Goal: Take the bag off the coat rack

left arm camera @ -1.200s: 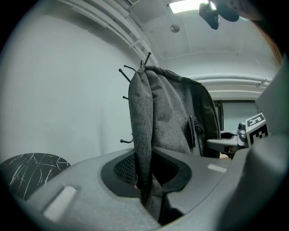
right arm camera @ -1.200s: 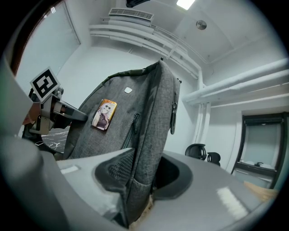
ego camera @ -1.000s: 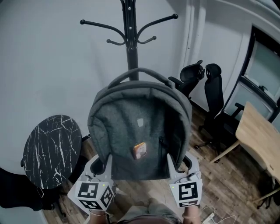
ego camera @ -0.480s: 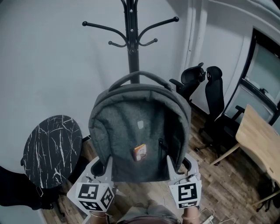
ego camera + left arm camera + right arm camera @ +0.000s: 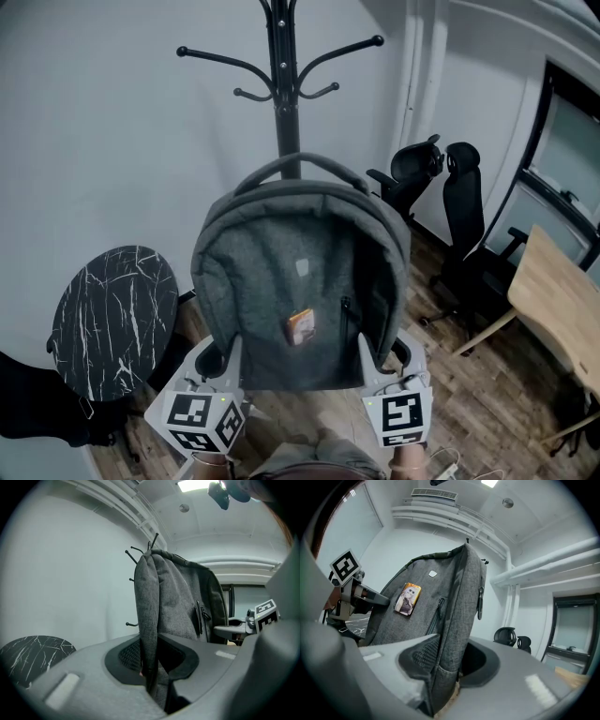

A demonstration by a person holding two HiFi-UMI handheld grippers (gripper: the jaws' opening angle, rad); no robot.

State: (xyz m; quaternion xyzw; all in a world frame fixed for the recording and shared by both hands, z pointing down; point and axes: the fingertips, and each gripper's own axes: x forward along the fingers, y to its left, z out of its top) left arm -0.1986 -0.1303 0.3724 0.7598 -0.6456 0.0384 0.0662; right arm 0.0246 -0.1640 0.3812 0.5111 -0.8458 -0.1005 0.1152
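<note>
A grey backpack (image 5: 300, 281) with a small orange tag stands upright between my two grippers, in front of the black coat rack (image 5: 281, 84). Its top handle sits below the rack's hooks and against the pole; no hook holds it. My left gripper (image 5: 225, 361) is shut on the bag's lower left edge, and the grey fabric (image 5: 149, 620) runs down between the jaws (image 5: 152, 670). My right gripper (image 5: 380, 361) is shut on the lower right edge, with the bag's side (image 5: 450, 602) pinched between its jaws (image 5: 445, 670).
A round black marble table (image 5: 112, 319) stands at the left by the white wall. Two black office chairs (image 5: 459, 216) stand to the right behind the bag, and a wooden table (image 5: 562, 300) is at the far right. The floor is wood planks.
</note>
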